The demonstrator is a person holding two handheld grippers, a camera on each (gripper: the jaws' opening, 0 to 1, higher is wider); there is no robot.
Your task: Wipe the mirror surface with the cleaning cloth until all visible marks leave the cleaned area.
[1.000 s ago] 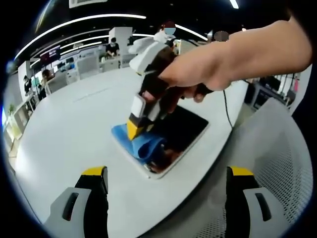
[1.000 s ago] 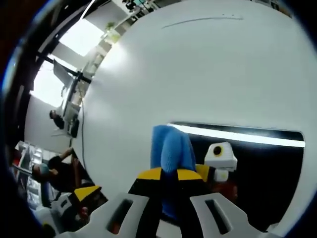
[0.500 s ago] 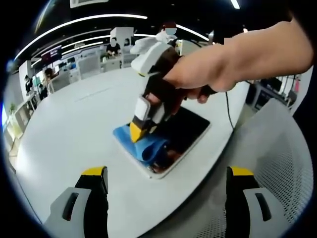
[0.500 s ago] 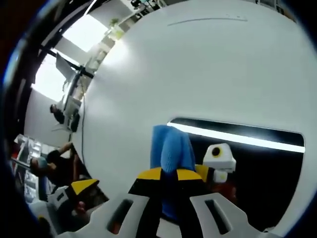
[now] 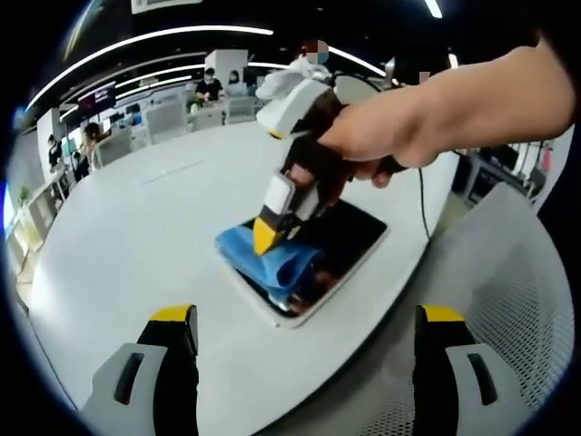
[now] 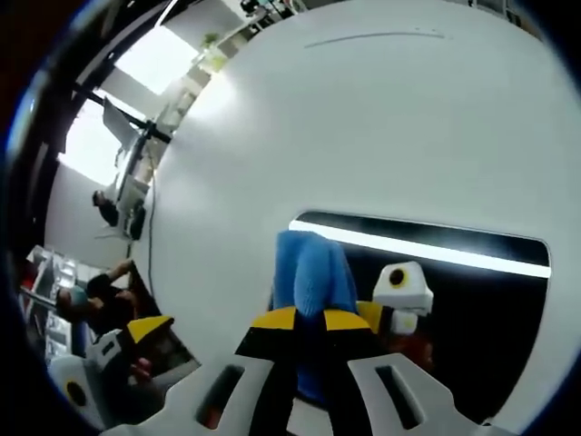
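Since one second ago, my right gripper (image 5: 265, 238) has carried the blue cleaning cloth (image 5: 272, 262) across the mirror (image 5: 349, 238) toward its far end, as the left gripper view shows. Its jaws are closed on the cloth, which bunches just ahead of the yellow tips in the right gripper view (image 6: 310, 272) and presses onto the dark glass (image 6: 472, 300). My left gripper (image 5: 304, 313) hangs well short of the mirror, over the white table (image 5: 136, 236), jaws spread wide and holding nothing.

White round table (image 5: 136, 245); mirror (image 5: 349, 238) flat on it.
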